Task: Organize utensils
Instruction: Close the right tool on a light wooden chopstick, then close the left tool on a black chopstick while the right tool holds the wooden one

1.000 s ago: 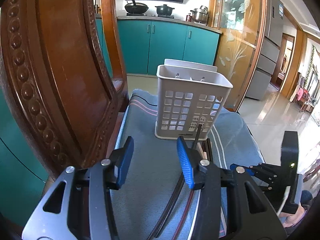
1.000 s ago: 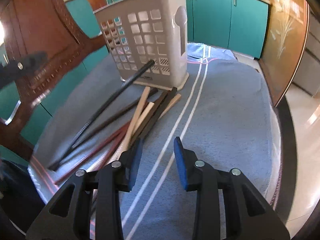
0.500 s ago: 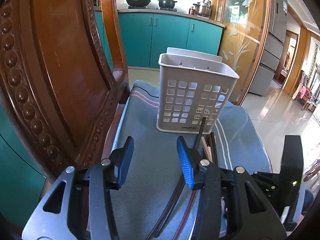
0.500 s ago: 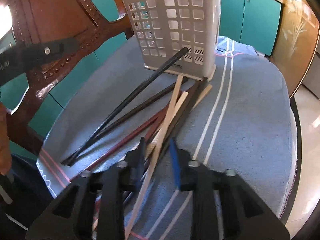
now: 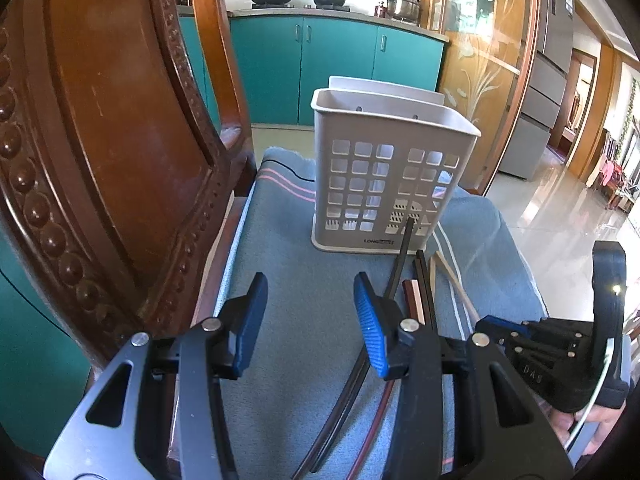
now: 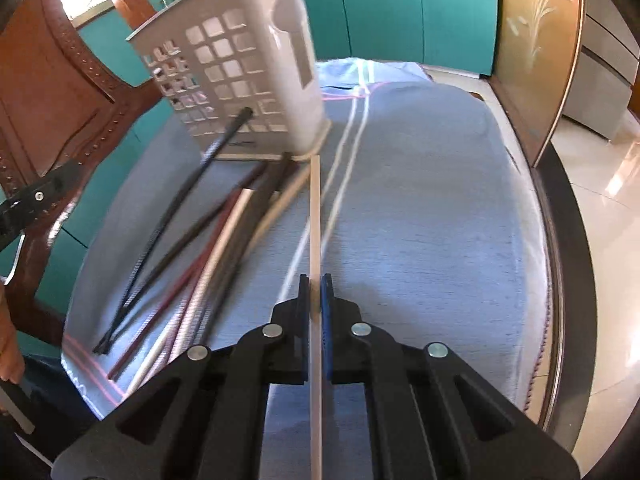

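Teal cabinets and a carved wooden chair [image 5: 100, 152] frame a surface covered by a blue-grey cloth [image 6: 420, 208], on which the work is laid out. One pale chopstick [image 6: 315, 216] is pinched between the closed pads of the right hand-held gripper [image 6: 315, 296]; it is held along the gripper's axis, pointing toward 12 o'clock, its far tip just beside the base of the basket [image 6: 240, 64]. Whether that tip is already lifted off the cloth cannot be told.

At 10 o'clock from the held stick, the remaining chopsticks [image 6: 208, 240] lie fanned on the cloth, dark, reddish and pale ones crossing, one black stick leaning against the basket's front wall. In the left wrist view the basket [image 5: 384, 172] stands upright at 12 o'clock, its top open and seemingly unfilled.

The left hand-held gripper [image 5: 308, 320] is held open over the cloth, gripping nothing.

For the step to be done well, the stick would best be raised clear of the pile, tipped toward vertical, and lowered through the rim before being released. The light basket is likely to shift if struck, so it could be steadied by the left gripper.
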A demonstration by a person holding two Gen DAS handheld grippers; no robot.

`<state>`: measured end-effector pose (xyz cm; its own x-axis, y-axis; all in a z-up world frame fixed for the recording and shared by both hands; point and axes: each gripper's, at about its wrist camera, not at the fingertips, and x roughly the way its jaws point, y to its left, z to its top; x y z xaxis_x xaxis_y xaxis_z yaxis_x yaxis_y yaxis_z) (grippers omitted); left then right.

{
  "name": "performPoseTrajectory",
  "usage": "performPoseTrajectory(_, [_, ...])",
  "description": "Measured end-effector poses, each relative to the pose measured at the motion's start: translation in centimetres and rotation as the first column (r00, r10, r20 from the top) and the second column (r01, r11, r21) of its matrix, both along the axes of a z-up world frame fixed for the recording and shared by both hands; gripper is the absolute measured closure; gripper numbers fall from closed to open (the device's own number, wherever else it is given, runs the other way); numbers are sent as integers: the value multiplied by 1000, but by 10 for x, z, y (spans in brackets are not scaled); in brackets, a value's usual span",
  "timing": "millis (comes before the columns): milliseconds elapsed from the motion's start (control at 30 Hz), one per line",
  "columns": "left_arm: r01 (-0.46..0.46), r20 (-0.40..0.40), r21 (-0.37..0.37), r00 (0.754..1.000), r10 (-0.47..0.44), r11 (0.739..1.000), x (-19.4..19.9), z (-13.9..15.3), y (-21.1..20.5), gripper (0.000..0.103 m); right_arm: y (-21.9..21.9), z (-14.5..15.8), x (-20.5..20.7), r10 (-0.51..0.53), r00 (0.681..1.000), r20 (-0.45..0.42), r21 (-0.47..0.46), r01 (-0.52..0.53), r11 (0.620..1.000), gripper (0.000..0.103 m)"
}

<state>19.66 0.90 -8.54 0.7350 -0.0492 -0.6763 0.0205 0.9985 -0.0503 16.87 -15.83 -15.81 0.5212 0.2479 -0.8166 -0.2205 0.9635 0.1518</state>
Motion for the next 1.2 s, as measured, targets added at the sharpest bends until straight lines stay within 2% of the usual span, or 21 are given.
performPoseTrajectory(100, [3,-10,-6,1000,-3,1000,1,-2,-1,57,-1,-1,1,1,1000,11,-31,-1,1000,97])
performPoseTrajectory(233, [26,-38,-36,999,-27,999,4,-6,-3,57,0,1,1,17,1000,21,-26,-16,1000,97])
performPoseTrajectory(400, [47,-56,-17,997,-48,999,7,-11,-14,56,-1,7,-1,20,999,40,-40,-18,999,96])
performPoseTrajectory(500, [54,-67,-8,996,-55,998,9,-14,-19,55,-2,9,-5,21,999,46,-55,-18,998,92])
performPoseTrajectory(567, [67,-82,-7,994,-67,998,12,-15,-23,51,-2,8,-4,24,999,42,-55,-22,998,89])
performPoseTrajectory(667, [121,-127,-17,984,-123,992,25,-18,-32,50,-2,11,-3,32,998,49,-63,-29,998,89])
performPoseTrajectory(767, [142,-166,9,976,-139,990,42,-22,-39,50,0,13,-3,46,998,53,-66,-42,997,89])
performPoseTrajectory(900, [210,-286,10,937,-199,978,65,-37,-50,50,-1,11,-2,50,998,47,-69,-47,997,86])
performPoseTrajectory(1000, [246,-320,42,922,-221,968,77,-45,-60,51,-1,11,-3,56,997,48,-77,-52,996,85])
performPoseTrajectory(1067, [263,-327,60,917,-230,963,80,-48,-65,73,0,12,-4,61,996,58,-92,-56,994,83])
performPoseTrajectory(1100, [275,-330,55,913,-242,960,81,-49,-66,77,0,12,-4,64,996,63,-99,-58,993,83])
performPoseTrajectory(1133, [282,-326,34,910,-256,959,81,-49,-67,88,1,12,-4,66,996,64,-102,-59,993,82])
performPoseTrajectory(1167, [282,-324,24,910,-259,959,81,-49,-68,92,1,12,-3,68,996,63,-101,-61,993,82])
performPoseTrajectory(1200, [278,-319,22,912,-257,960,80,-49,-68,92,0,11,-2,67,996,60,-98,-61,993,82])
